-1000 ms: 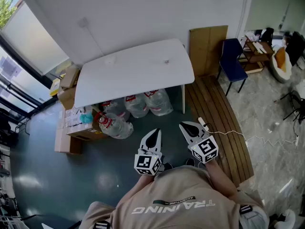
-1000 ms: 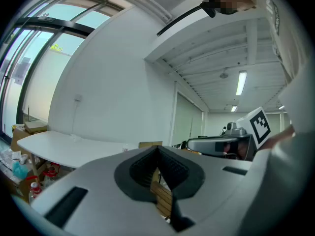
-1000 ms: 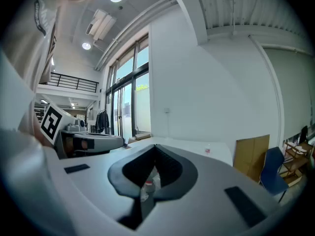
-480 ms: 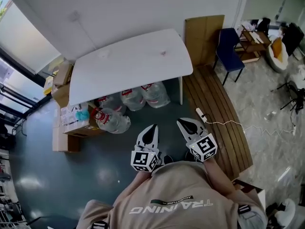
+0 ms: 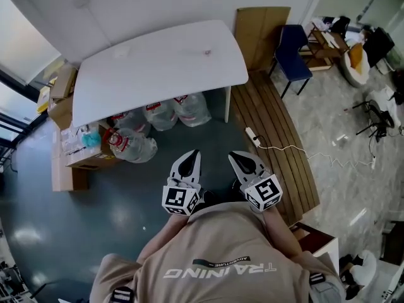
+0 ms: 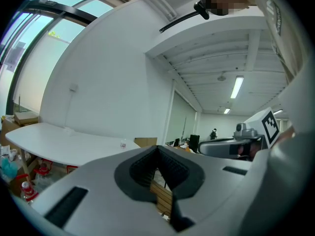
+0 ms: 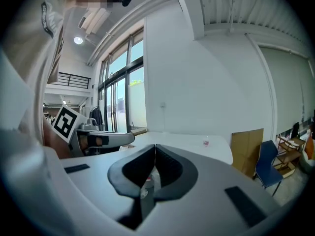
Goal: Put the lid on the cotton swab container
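Observation:
A white table point(image 5: 158, 74) stands far ahead against the wall. On its right part sits a tiny reddish-and-clear container point(image 5: 206, 52), also small in the left gripper view point(image 6: 123, 143) and the right gripper view point(image 7: 205, 142). A faint round white thing point(image 5: 120, 53) lies on the table's left part; I cannot tell what it is. My left gripper point(image 5: 192, 153) and right gripper point(image 5: 233, 156) are held side by side close to the person's chest, well short of the table. Both are shut with nothing between the jaws point(image 6: 157, 149) point(image 7: 155, 149).
Several large water bottles point(image 5: 161, 115) lie under the table. Cardboard boxes point(image 5: 69, 163) are stacked at its left end. A cardboard sheet point(image 5: 259, 27) and a blue chair point(image 5: 291, 49) stand to the right. A power strip point(image 5: 252, 136) with a white cable lies on the wooden slats point(image 5: 278, 131).
The table and floor have slid up and to the left in the head view. Both grippers stay shut and keep their place before the chest.

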A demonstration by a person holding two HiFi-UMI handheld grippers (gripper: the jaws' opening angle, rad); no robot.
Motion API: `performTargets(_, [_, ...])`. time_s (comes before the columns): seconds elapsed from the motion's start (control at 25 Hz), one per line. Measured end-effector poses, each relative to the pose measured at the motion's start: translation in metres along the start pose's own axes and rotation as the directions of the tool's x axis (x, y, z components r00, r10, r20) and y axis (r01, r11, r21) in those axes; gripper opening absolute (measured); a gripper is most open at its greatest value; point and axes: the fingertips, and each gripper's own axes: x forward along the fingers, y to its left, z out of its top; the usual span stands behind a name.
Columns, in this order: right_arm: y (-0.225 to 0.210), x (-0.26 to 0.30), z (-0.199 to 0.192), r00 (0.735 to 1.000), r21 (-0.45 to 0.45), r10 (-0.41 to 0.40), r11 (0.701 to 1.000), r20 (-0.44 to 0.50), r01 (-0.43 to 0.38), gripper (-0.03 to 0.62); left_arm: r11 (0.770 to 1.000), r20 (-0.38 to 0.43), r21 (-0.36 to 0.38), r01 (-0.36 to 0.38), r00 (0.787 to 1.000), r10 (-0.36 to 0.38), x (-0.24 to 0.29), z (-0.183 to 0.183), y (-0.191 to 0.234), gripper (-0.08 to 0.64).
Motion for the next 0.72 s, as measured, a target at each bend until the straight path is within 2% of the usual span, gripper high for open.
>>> performTargets(0.36, [-0.019,0.038,0.004,0.996,-0.03,0.086,0.996,0.008,-0.086,0.017,0.999,-0.007,0.004,-0.039,0.999,0.039,0.032,0.001,0.022,0.012])
performTargets(0.72, [-0.084,0.084,0.023,0.981,-0.036,0.192,0.981,0.028,-0.191,0.018,0.996,-0.011,0.005,-0.094,0.995,0.094,0.101,0.015,0.034,0.012])
